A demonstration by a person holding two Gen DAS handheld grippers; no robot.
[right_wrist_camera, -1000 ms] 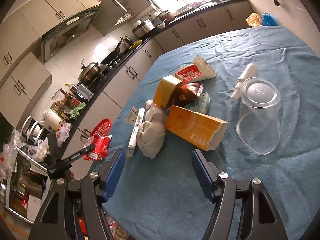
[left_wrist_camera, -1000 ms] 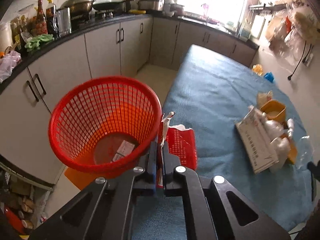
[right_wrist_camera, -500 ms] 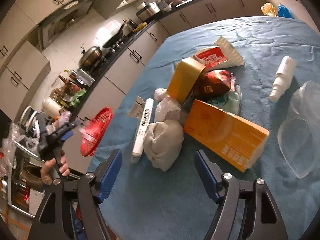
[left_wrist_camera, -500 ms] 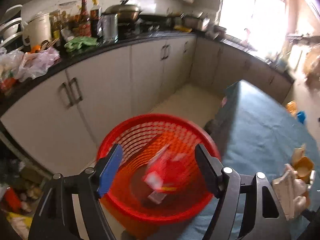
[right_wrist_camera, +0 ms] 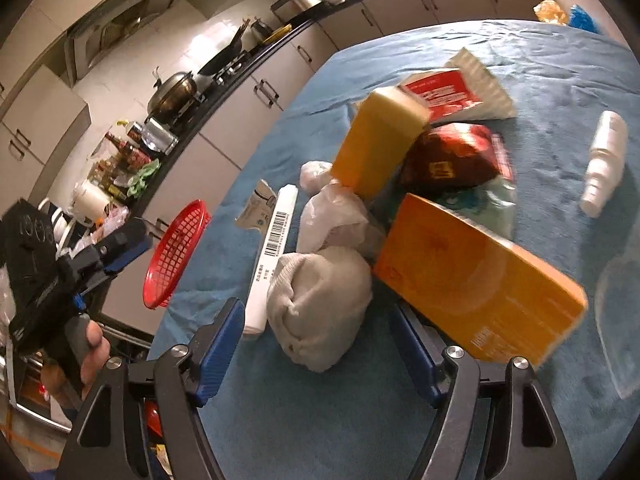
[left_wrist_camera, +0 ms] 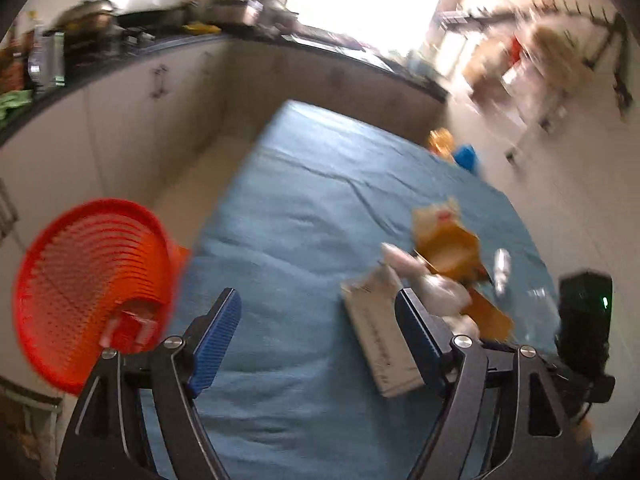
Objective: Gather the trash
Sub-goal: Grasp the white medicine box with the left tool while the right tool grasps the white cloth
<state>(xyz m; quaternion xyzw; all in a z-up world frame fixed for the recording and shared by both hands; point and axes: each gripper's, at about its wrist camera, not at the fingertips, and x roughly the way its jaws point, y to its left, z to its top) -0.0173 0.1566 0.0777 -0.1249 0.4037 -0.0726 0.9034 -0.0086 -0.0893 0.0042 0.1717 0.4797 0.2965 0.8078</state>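
Red packet (left_wrist_camera: 130,326) now inside basket (left_wrist_camera: 80,264)

A home kitchen
Pale cabinets (right_wrist_camera: 244,128) under a dark countertop (right_wrist_camera: 224,88), a lidded wok (right_wrist_camera: 174,90) on the stove, a range hood (right_wrist_camera: 120,20) above.

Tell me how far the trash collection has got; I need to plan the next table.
Done: a red packet lies in the red basket.

In hand: nothing. The left tool is opening with nothing between its pads; the right tool stands open before the grey wad.

Left: the wad, orange box, yellow box, long white box, white bottle.
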